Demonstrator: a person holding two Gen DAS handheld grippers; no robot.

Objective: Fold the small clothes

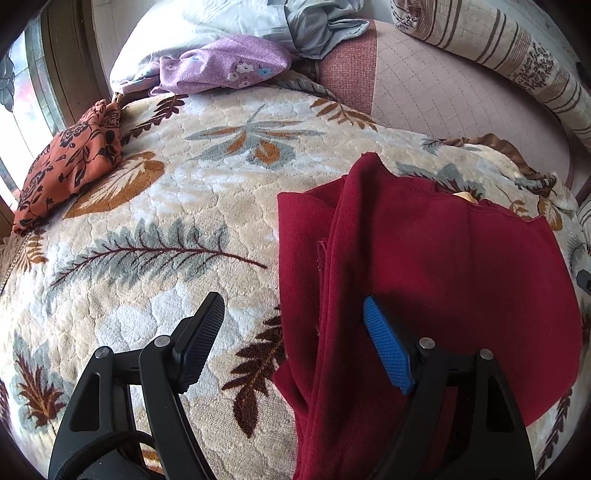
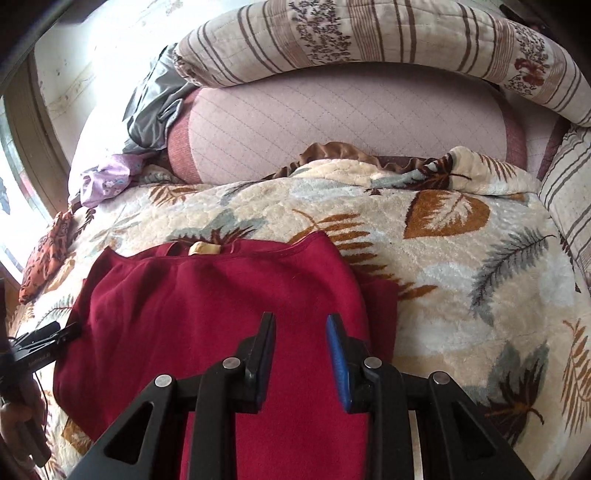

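Observation:
A dark red garment point(image 1: 443, 258) lies spread on the leaf-patterned blanket point(image 1: 166, 221), with a fold of its cloth bunched along its left side. A tan label point(image 2: 203, 248) shows at its far neck edge. My left gripper point(image 1: 291, 301) stands wide open, straddling the left edge of the garment; the black pad is over the blanket and the blue pad over the red cloth. Low over the near part of the red garment point(image 2: 203, 314) hangs my right gripper point(image 2: 301, 316). Its jaws are narrow but apart, and the cloth lies flat beneath them, not pinched.
An orange floral cloth point(image 1: 70, 166) lies at the blanket's left by the window point(image 1: 22, 110). A purple floral cloth point(image 1: 229, 66) and a grey-blue garment point(image 1: 317, 26) sit at the back. A striped quilt roll point(image 2: 369, 40) borders the pink quilted mattress point(image 2: 332, 125).

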